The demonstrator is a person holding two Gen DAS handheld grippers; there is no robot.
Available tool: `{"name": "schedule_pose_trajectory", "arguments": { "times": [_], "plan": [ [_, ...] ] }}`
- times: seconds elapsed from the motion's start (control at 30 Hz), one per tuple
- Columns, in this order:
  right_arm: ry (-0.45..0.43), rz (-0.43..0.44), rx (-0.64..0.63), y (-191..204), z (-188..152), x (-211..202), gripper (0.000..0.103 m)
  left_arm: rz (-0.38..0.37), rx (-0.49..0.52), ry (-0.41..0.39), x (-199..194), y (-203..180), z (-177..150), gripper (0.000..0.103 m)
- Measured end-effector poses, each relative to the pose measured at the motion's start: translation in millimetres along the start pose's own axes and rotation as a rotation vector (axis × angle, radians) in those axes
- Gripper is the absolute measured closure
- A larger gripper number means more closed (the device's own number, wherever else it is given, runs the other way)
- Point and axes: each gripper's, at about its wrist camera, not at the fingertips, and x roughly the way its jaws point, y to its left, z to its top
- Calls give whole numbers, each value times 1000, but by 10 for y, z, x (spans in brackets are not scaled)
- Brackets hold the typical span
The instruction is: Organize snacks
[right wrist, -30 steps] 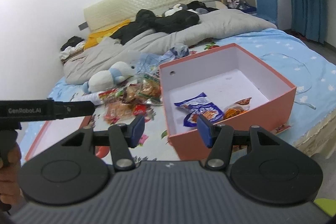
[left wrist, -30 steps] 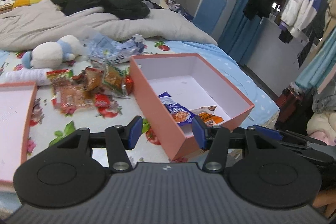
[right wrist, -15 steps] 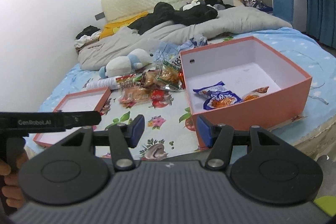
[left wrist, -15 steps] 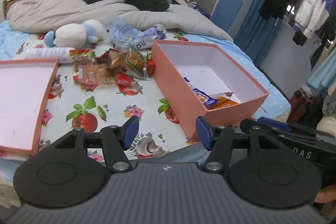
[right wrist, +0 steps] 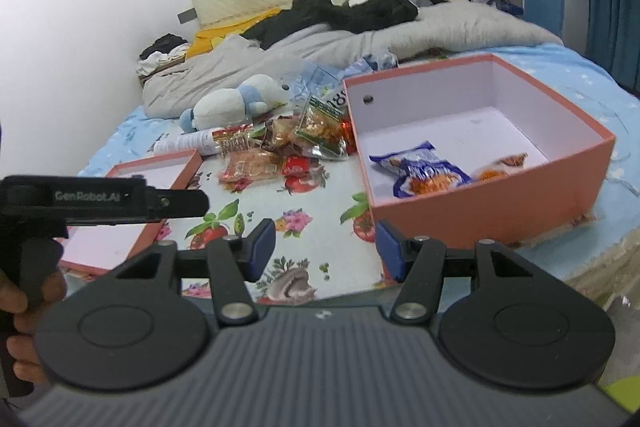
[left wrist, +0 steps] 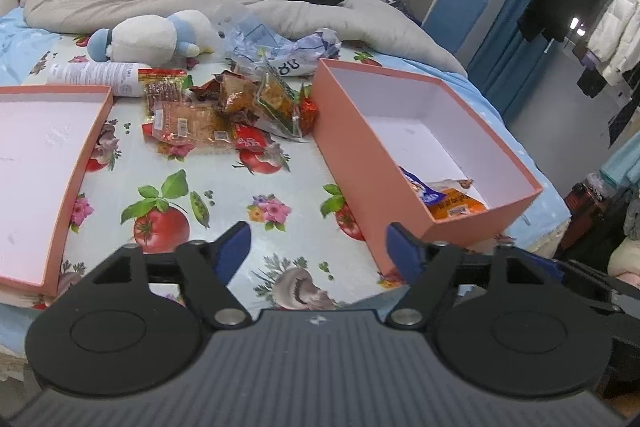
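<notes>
A pink open box (left wrist: pixel 340 115) stands on the bed at the right; it also shows in the right wrist view (right wrist: pixel 480 207). It holds a blue snack packet (right wrist: pixel 420 171) and an orange packet (right wrist: pixel 500 167). A pile of several snack packets (left wrist: pixel 224 111) lies left of the box, also in the right wrist view (right wrist: pixel 288 143). My left gripper (left wrist: pixel 318 253) is open and empty above the bed's near edge. My right gripper (right wrist: pixel 326 247) is open and empty near the box's front corner.
The pink box lid (left wrist: pixel 44 167) lies open side up at the left. A plush toy (left wrist: pixel 148 37), a white bottle (left wrist: pixel 96 73) and crumpled plastic bags (left wrist: pixel 280 51) lie behind the snacks. A grey duvet and dark clothes cover the bed's far half. Coats hang at the right.
Both grippers have drawn back from the box toward the foot of the bed, so the lid and more of the bed show. Both stay open and empty.
</notes>
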Motion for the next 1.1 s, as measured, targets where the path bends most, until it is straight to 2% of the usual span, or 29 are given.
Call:
{"name": "schedule_pose_trajectory", "arguments": {
  "times": [0.07,0.33,0.47,0.8,0.93,1.1],
  "plan": [
    [-14,-19,-36,50,-10,65,45,4,-7,4,98,66,22,23],
    [-7,-3,-68,243,-38,506,45,35,-72,32,505,478,88,23],
    [35,16,-78,361,-37,785,45,36,-104,14,642,712,129,23],
    [6,-42,-190,624,16,1520,45,43,-177,-25,1176,1302,409,23],
    [-28,-95,-243,662,15,1910,45,-26,-270,-42,1386,1536,611,24],
    [-58,-114,-308,721,102,2396,45,-79,-257,-74,1713,1617,999,24]
  ]
}}
